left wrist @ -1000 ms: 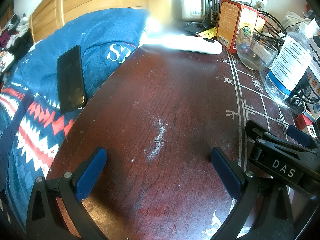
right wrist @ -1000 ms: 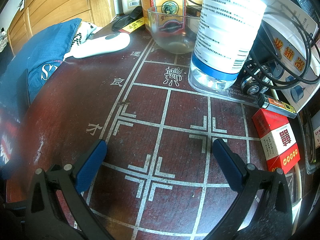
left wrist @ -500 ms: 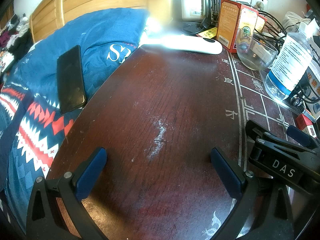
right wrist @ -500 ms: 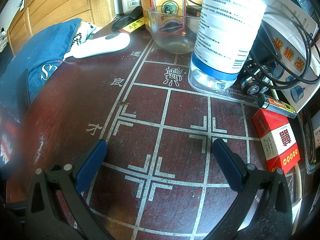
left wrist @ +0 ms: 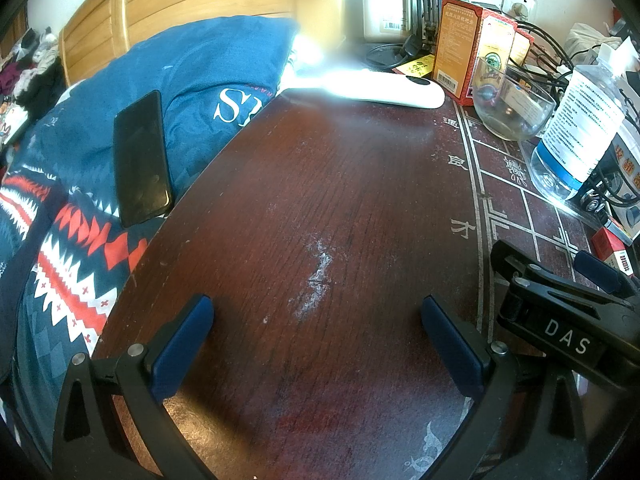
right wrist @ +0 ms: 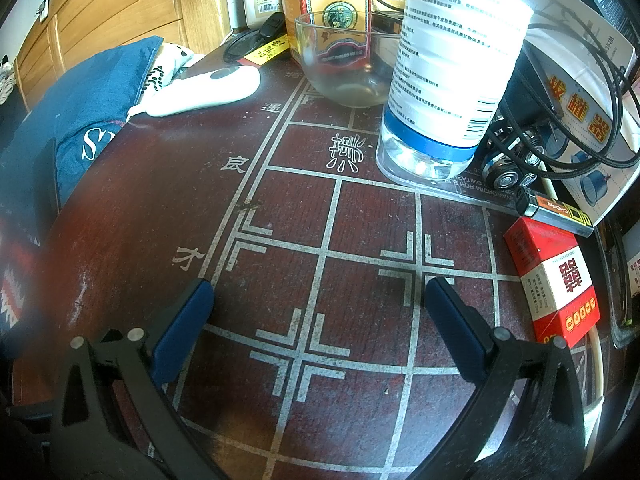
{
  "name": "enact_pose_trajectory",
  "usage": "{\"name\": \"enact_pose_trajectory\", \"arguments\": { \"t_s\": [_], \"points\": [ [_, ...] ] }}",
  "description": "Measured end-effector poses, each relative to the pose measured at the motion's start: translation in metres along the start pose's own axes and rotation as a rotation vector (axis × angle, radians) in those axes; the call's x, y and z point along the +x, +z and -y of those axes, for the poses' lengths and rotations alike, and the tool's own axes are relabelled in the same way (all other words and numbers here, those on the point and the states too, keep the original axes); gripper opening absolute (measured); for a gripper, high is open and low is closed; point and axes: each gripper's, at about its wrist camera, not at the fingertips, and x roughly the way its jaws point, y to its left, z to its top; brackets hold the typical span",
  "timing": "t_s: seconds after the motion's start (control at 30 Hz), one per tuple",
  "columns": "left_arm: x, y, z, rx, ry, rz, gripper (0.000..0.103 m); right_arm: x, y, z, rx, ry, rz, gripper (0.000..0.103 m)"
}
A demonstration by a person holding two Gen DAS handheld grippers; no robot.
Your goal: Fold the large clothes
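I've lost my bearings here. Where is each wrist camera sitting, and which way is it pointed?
Left wrist: just behind the open left gripper, low over the dark red table, facing the blue pillow and black phone; the right gripper's body shows at its right edge.
Right wrist: behind the open right gripper, over the table's painted chessboard lines, facing the plastic bottle and glass bowl.
Shared: table, bottle, bowl, white remote, pillow. No large garment shows on the table.
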Motion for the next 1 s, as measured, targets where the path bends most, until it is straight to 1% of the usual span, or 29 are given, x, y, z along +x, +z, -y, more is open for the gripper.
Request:
{"name": "enact_pose_trajectory", "arguments": {
  "t_s": [0.17,0.23,0.27,0.3,0.33,0.4,0.43,0.47,0.53,0.57,0.6,0.63,0.67,0.73,0.8,0.87,0.9,0.93,0.97,1.0],
  "points": [
    [0.000,0.000,0.000,0.002,-0.004,0.000,0.103,0.000,0.000,0.001,0.000,0.003,-0.002,0.103],
    [0.000,0.001,-0.001,0.048,-0.039,-0.002,0.103,-0.002,-0.002,0.000,-0.026,0.021,-0.017,0.103],
    [-0.001,0.001,-0.002,0.086,-0.075,-0.011,0.103,-0.003,-0.003,-0.001,-0.042,0.032,-0.025,0.103],
    [-0.004,0.000,-0.004,0.114,-0.127,-0.023,0.103,-0.005,-0.005,-0.006,-0.052,0.039,-0.031,0.103],
    [-0.010,-0.004,-0.007,0.132,-0.200,-0.037,0.103,-0.008,-0.006,-0.006,-0.067,0.067,-0.039,0.103],
    [-0.019,-0.007,-0.014,0.100,-0.321,-0.051,0.103,-0.016,-0.012,-0.005,-0.057,0.128,-0.040,0.103],
    [-0.028,-0.007,-0.023,0.087,-0.347,-0.032,0.103,-0.022,-0.013,-0.006,-0.057,0.156,-0.034,0.103],
    [-0.042,-0.012,-0.030,0.076,-0.373,-0.004,0.103,-0.035,-0.015,-0.010,-0.086,0.158,-0.015,0.103],
    [-0.079,-0.020,-0.051,0.038,-0.418,0.080,0.103,-0.061,-0.012,-0.017,-0.147,0.159,0.042,0.103],
    [-0.103,-0.026,-0.067,0.015,-0.428,0.130,0.103,-0.086,-0.013,-0.025,-0.192,0.175,0.106,0.103],
    [-0.133,-0.033,-0.085,-0.016,-0.428,0.194,0.103,-0.100,-0.012,-0.030,-0.219,0.183,0.144,0.103],
    [-0.159,-0.038,-0.101,-0.045,-0.425,0.249,0.103,-0.126,-0.013,-0.040,-0.261,0.202,0.211,0.103],
    [-0.195,-0.045,-0.124,-0.079,-0.410,0.317,0.103,-0.151,-0.014,-0.051,-0.297,0.232,0.275,0.103],
    [-0.256,-0.057,-0.156,-0.117,-0.335,0.434,0.103,-0.184,-0.012,-0.067,-0.333,0.289,0.363,0.103],
    [-0.331,-0.070,-0.188,-0.155,-0.239,0.568,0.103,-0.242,-0.018,-0.091,-0.376,0.389,0.497,0.103],
    [-0.408,-0.088,-0.213,-0.187,-0.145,0.727,0.103,-0.292,-0.025,-0.112,-0.405,0.467,0.629,0.103],
    [-0.448,-0.100,-0.224,-0.202,-0.116,0.813,0.103,-0.316,-0.029,-0.119,-0.409,0.514,0.700,0.103],
    [-0.478,-0.111,-0.232,-0.211,-0.104,0.885,0.103,-0.329,-0.031,-0.122,-0.411,0.548,0.743,0.103],
    [-0.508,-0.126,-0.241,-0.229,-0.090,0.961,0.103,-0.348,-0.035,-0.126,-0.413,0.603,0.813,0.103],
    [-0.529,-0.144,-0.249,-0.264,-0.066,1.017,0.103,-0.365,-0.044,-0.132,-0.421,0.653,0.890,0.103]
  ]
}}
